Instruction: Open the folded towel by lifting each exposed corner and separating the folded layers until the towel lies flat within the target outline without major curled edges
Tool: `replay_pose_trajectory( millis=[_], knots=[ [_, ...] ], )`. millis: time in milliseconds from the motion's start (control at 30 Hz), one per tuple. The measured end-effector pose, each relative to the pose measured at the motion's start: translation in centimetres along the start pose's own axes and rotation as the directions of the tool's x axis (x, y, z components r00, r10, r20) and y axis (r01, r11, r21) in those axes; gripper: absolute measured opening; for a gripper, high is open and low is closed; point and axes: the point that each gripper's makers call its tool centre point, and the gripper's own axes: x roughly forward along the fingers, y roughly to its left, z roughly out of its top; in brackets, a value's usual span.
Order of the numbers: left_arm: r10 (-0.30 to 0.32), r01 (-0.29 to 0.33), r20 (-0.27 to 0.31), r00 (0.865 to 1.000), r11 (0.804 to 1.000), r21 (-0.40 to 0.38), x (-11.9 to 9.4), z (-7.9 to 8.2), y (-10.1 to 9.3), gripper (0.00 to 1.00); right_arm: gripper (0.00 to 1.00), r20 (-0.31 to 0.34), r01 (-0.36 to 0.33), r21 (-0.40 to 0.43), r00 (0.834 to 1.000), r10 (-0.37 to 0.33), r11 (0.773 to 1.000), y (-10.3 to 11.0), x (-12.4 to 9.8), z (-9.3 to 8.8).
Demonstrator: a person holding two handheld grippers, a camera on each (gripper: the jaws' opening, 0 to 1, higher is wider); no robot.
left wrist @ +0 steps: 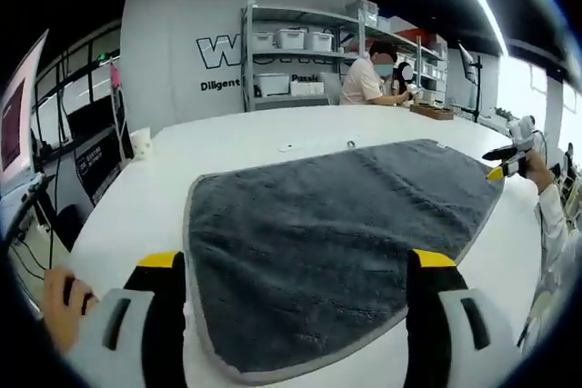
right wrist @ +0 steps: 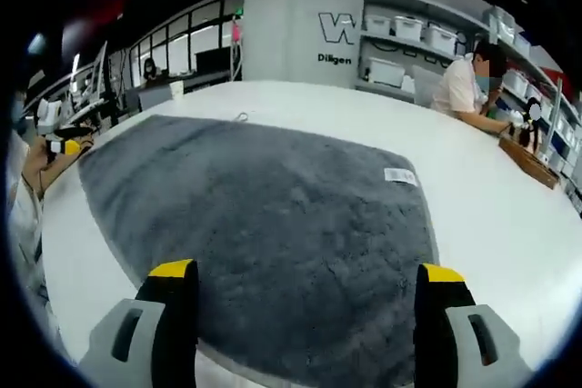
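The grey towel (left wrist: 336, 243) already lay opened out and nearly flat on the white bench (left wrist: 236, 147) — no target outline I could make out. My left tongs (left wrist: 296, 302) and right tongs (right wrist: 309, 311) were both spread, empty, with the towel's near edge at six o'clock between them.

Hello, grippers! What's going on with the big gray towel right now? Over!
Left gripper open, right gripper open, fingers above towel edge. Gray towel spread flat on white table, holding nothing. Nothing on the towel.
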Motion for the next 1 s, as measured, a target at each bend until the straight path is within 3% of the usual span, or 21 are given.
replay_pose_trajectory(
  millis=[133,233,467,667,1000],
  knots=[
    [-0.010,0.010,-0.014,1.000,1.000,0.001,1.0,-1.3,-0.4,0.99,0.99,-0.002,0.053,0.033,0.999,-0.053,0.998,-0.7,-1.1,-0.8],
    [-0.020,0.020,0.000,1.000,1.000,-0.007,1.4,-1.8,-0.9,0.99,0.99,-0.007,0.048,0.040,0.999,-0.048,0.998,-0.8,-1.0,-1.2],
    [-0.014,0.014,-0.029,0.999,1.000,-0.018,1.9,-3.4,-1.0,0.99,0.99,-0.055,0.061,0.086,0.997,-0.056,0.994,-0.9,-0.2,-3.2],
    [-0.021,0.021,-0.073,0.997,1.000,-0.003,2.1,-5.1,-1.6,0.98,0.99,-0.034,0.074,0.101,0.997,-0.071,0.992,-0.9,-0.4,-3.2],
    [0.029,-0.029,-0.007,1.000,0.999,-0.015,1.8,-5.1,-0.9,0.93,0.99,0.010,0.065,0.096,0.998,-0.066,0.993,-0.9,-0.7,-3.4]
  ],
)
